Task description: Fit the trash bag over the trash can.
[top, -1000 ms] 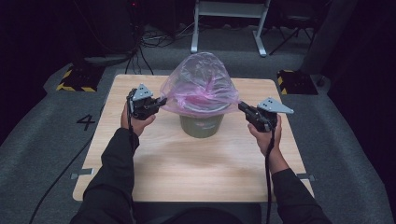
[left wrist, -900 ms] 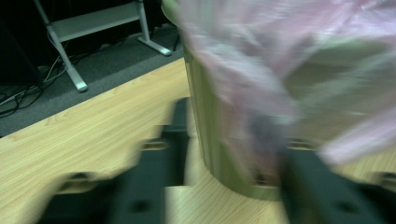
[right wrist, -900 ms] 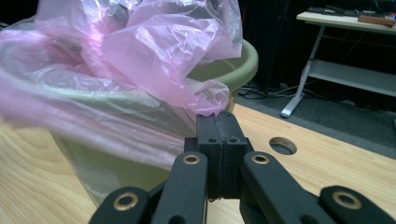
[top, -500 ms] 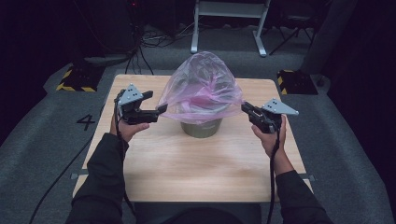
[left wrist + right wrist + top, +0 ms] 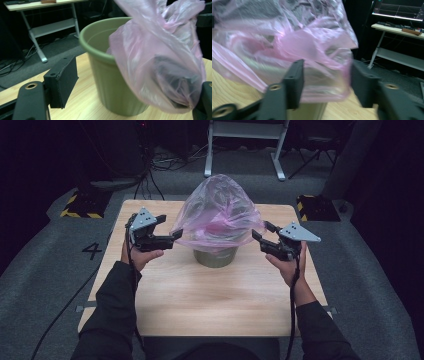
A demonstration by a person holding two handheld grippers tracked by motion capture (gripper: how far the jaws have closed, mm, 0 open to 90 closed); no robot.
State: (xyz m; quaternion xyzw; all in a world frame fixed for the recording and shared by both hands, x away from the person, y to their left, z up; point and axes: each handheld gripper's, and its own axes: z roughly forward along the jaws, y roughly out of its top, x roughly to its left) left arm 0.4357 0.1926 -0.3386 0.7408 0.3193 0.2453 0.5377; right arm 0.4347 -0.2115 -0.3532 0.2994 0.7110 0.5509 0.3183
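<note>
My left gripper (image 5: 172,236) and right gripper (image 5: 259,236) have just been opening; both stand released, bag film loose between the jaws. I'd regrip the hem lower and draw it evenly down over the rim. The pink plastic bag (image 5: 218,215) billows, thin and translucent, over the green bin (image 5: 215,257) mid-table (image 5: 165,305).

Pink translucent bag (image 5: 218,212); olive-green bin (image 5: 110,75); light wood-grain table (image 5: 200,295); black hand-held grippers.
</note>
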